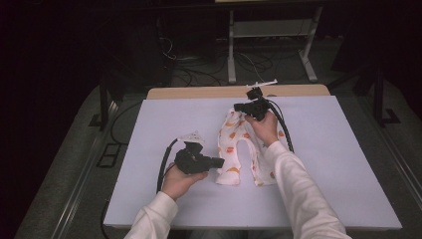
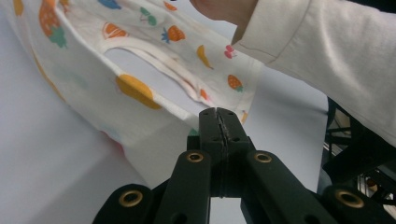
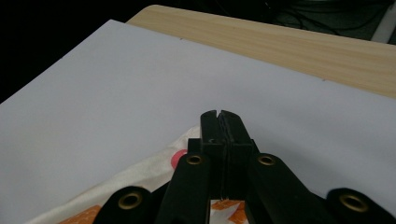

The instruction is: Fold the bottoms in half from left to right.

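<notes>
High view, left to right: left gripper (image 1: 211, 163) at about 7 o'clock on the white board (image 1: 149, 144), held in the left hand (image 1: 180, 181), jaws pressed together on the hem of the baby trousers (image 1: 238, 149), at the left leg's lower end. Trousers near the board's centre, white with orange fruit print, waist toward 12 o'clock, two legs spreading toward 6 o'clock. Right gripper (image 1: 239, 106) at about 12 o'clock of the garment, in the right hand (image 1: 265, 127), jaws clamped on the waist edge. Wooden table edge (image 1: 199, 92) beyond the board at 12 o'clock.

Left gripper view: jaws closed tight, cloth (image 2: 140, 70) bunched right at their tips and lifted off the board, sleeve (image 2: 327, 51) at 2 o'clock.

Right gripper view: jaws closed, printed fabric (image 3: 140, 182) pinched under them toward 7 o'clock, bare board (image 3: 116, 93) ahead, wood strip (image 3: 280, 42) at 12 o'clock.
</notes>
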A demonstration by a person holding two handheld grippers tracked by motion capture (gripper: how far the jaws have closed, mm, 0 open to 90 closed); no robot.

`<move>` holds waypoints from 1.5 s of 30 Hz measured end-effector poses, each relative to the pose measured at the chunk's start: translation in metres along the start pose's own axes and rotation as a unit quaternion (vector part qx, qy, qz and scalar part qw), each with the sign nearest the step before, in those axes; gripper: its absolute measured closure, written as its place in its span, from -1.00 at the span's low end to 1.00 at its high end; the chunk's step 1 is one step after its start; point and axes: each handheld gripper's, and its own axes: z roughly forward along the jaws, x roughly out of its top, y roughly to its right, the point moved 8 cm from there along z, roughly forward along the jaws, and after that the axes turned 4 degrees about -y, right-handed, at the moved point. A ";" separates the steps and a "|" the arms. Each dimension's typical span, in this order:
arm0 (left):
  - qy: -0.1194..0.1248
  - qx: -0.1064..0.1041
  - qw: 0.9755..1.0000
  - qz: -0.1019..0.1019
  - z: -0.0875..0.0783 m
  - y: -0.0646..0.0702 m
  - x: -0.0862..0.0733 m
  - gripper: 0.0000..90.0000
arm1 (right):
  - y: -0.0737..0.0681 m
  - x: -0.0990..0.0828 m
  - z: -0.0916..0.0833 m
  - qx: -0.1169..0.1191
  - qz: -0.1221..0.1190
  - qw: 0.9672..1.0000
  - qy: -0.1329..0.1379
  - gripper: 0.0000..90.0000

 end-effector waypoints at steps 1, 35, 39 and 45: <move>0.000 -0.001 1.000 0.003 0.001 0.002 0.002 0.99 | 0.001 0.000 -0.001 -0.001 0.002 1.000 0.000 0.95; -0.002 -0.030 0.998 0.048 0.041 0.040 0.043 0.99 | 0.045 -0.010 -0.023 -0.003 0.046 0.999 0.015 0.95; -0.001 -0.035 0.998 0.050 0.045 0.044 0.048 0.99 | 0.047 -0.008 -0.025 0.005 0.047 0.999 0.017 0.95; -0.004 -0.042 0.998 0.053 0.055 0.049 0.052 0.99 | 0.049 -0.007 -0.027 0.013 0.046 0.999 0.017 0.95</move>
